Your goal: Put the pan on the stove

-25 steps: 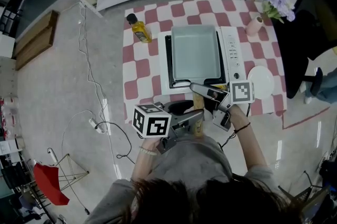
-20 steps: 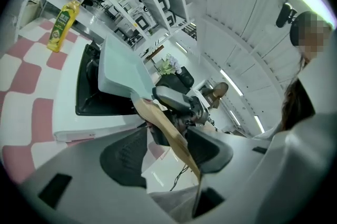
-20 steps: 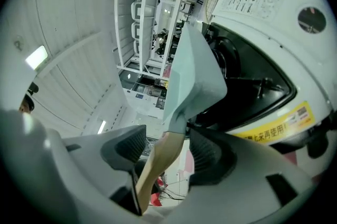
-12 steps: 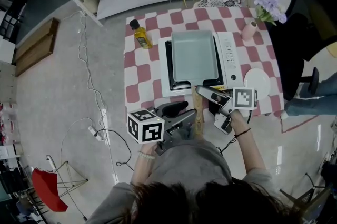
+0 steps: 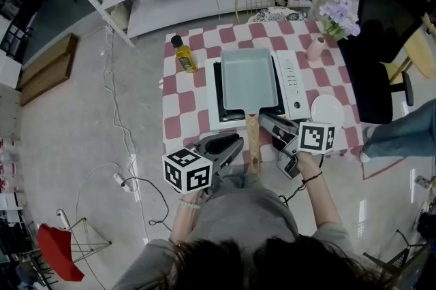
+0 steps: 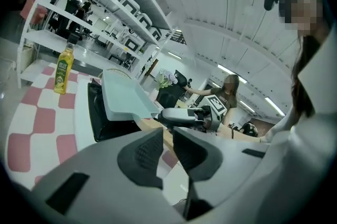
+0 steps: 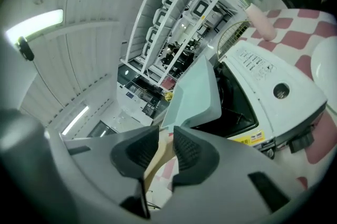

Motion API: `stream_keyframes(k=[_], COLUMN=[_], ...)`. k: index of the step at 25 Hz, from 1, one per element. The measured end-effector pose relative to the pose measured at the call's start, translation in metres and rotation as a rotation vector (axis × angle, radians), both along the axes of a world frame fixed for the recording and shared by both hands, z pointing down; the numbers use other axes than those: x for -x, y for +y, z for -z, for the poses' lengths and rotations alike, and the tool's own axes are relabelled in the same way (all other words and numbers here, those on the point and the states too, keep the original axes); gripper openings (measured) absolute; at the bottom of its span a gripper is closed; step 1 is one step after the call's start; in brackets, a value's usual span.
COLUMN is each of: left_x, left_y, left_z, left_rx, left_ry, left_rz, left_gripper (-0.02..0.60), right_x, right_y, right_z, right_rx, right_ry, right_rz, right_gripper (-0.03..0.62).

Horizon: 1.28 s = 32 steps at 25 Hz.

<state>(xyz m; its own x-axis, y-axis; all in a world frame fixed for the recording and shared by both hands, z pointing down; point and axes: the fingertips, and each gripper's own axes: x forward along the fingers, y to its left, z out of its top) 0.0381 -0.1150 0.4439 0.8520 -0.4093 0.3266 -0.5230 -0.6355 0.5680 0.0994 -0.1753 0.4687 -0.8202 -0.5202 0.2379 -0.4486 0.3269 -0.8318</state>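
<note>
Holding both tools at the near edge of the pink-and-white checked table point(image 5: 178, 103), you have the left gripper point(image 5: 237, 140) with its dark ribbed fingers point(image 6: 143, 153) drawn close, a narrow slit between the pads; they have just been closing, and nothing is clamped between them. The right gripper point(image 5: 264, 118) stands the same way: its fingers point(image 7: 188, 153) have just been closing to a slim gap, with no pad pressing on anything. The long pale wooden handle point(image 5: 253, 142) runs between your two sets of fingertips, just right of the left ones and just left of the right ones, and in each gripper view it shows beyond the slit rather than inside it. That handle belongs to the pale green rectangular pan point(image 5: 246, 77), which sits flat on the black top of the white tabletop stove point(image 5: 291, 81), straight ahead of both sets of fingertips with the handle pointing back at you. The pan's inside shows only its own smooth pale floor. Well beyond your left fingers and off to their left, a clear plastic bottle point(image 5: 183, 55) with a dark cap stands upright on the cloth, filled with yellow liquid. Just to the right of your right fingers lies a round white plate point(image 5: 327, 108), showing bare white. Farther ahead on that side, past the stove's control strip, a small pink vase point(image 5: 315, 48) holds a bunch of pale purple flowers point(image 5: 337, 11).
</note>
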Motion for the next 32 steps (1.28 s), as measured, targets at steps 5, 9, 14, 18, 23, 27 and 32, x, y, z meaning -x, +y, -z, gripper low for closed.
stream_keyframes(k=[5,9,14,18,23,27,32], left_x=[0.01,0.018,0.027,0.032,0.037,0.04,0.046], left_y=[-0.005,-0.012,-0.017,-0.022,-0.026,-0.028,-0.029], left_z=[0.009,0.017,0.028,0.038,0.055,0.067,0.075], left_rx=[-0.071,-0.141,-0.209,-0.278,-0.369,-0.427,-0.473], left_ry=[-0.039,-0.084,-0.099,-0.117,-0.125,-0.124,-0.119], left_rz=[0.043,0.081,0.127,0.161,0.208,0.234,0.267], left_gripper=[0.057,0.044,0.038,0.034,0.031,0.029,0.029], right_x=[-0.004,-0.01,-0.014,-0.022,-0.03,-0.034,-0.039], right_y=[0.0,-0.002,-0.002,-0.003,-0.005,-0.005,-0.007], right_z=[0.013,0.024,0.035,0.046,0.061,0.073,0.085], right_rx=[-0.08,-0.154,-0.224,-0.292,-0.365,-0.436,-0.521], right_ry=[0.051,0.085,0.105,0.117,0.122,0.156,0.172], right_rz=[-0.012,-0.025,-0.031,-0.035,-0.049,-0.058,-0.083], right_gripper=[0.075,0.06,0.046,0.035,0.029,0.028,0.028])
